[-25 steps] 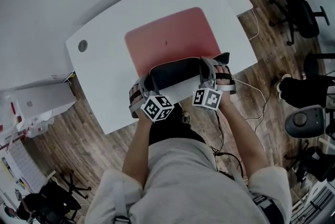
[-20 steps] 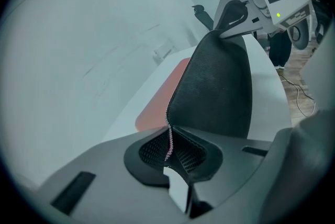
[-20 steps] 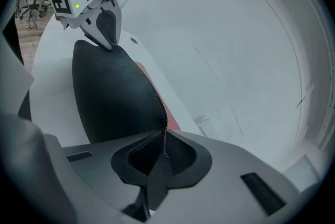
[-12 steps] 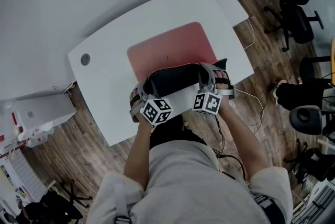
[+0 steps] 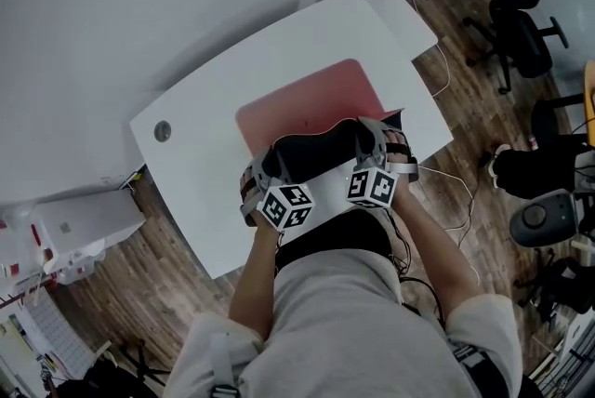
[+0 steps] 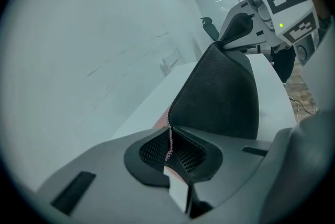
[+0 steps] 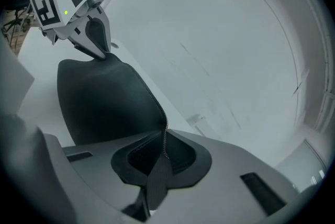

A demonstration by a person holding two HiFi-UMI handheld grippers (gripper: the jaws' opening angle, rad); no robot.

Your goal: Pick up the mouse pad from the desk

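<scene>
Altogether, two grippers, one mouse pad and one desk made up the scene. The left gripper point(image 5: 267, 165) and the right gripper point(image 5: 370, 141) each had its jaws clamped on a near corner of the mouse pad point(image 5: 307, 103), and both gripper views showed the thin stitched edge pinched between the jaws. The pad was a single sheet, pink on top and black with a fine weave beneath. Its near edge was raised off the white desk point(image 5: 200, 168) and curled so that the black underside showed between the two grippers, while the far pink part rested on the desktop at the middle of the frame. One round grommet point(image 5: 163, 130) sat near the desk's left end. Bare desktop lay to the left of the pad and beyond it, and the pad's right edge ran close to the desk's right edge. Wooden floor point(image 5: 149, 294) surrounded the desk, with one black office chair point(image 5: 521, 15) at the upper right, well apart.
</scene>
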